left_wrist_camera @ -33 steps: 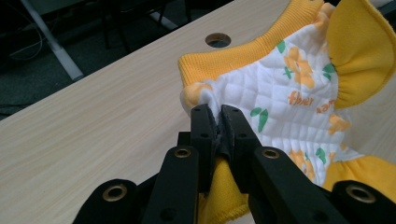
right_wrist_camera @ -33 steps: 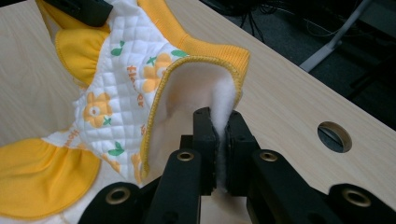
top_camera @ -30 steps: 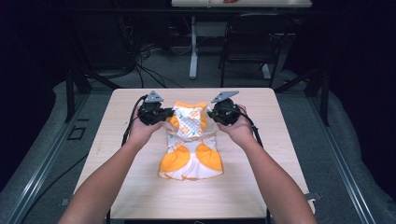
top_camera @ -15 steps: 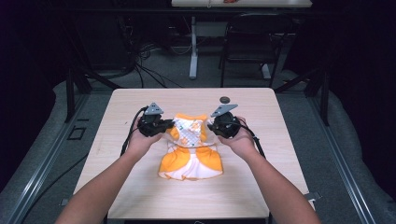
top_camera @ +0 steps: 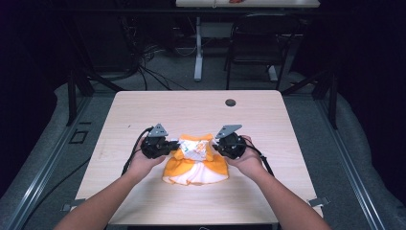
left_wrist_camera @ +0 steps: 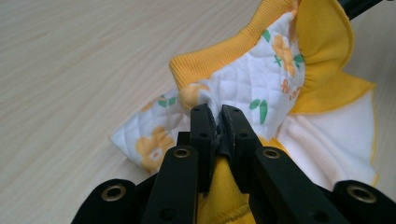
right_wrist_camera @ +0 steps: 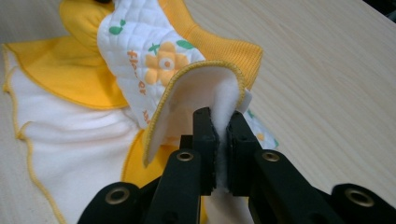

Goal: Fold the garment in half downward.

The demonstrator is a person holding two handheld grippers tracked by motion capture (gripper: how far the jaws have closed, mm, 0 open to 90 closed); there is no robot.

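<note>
Item: my left claw point(left_wrist_camera: 219, 122), one, jaws pinched tight on a fold of the quilted flowered top of the baby garment point(left_wrist_camera: 261, 79); cloth bunches between the pads. Item: my right claw point(right_wrist_camera: 220, 126), one, jaws likewise clamped on a doubled edge of white fleece lining with yellow binding, the same garment. Garment: one, orange-yellow and white, lying between the two claws; seen from above point(top_camera: 194, 163) its upper corners are lifted at my claws while its wide skirt end rests on the table point(top_camera: 143, 110), on my side of the claws. Long axis: runs from the held top edge back toward me, crosswise to the line joining my claws. Each claw sits at its own corner, left point(top_camera: 155, 146) and right point(top_camera: 230, 143), equally near, so I judge the next move, laying or folding the top, depends on both hands travelling together along that axis. Also on the table, beyond the right claw, well apart: one small dark round cap point(top_camera: 231, 102).
</note>
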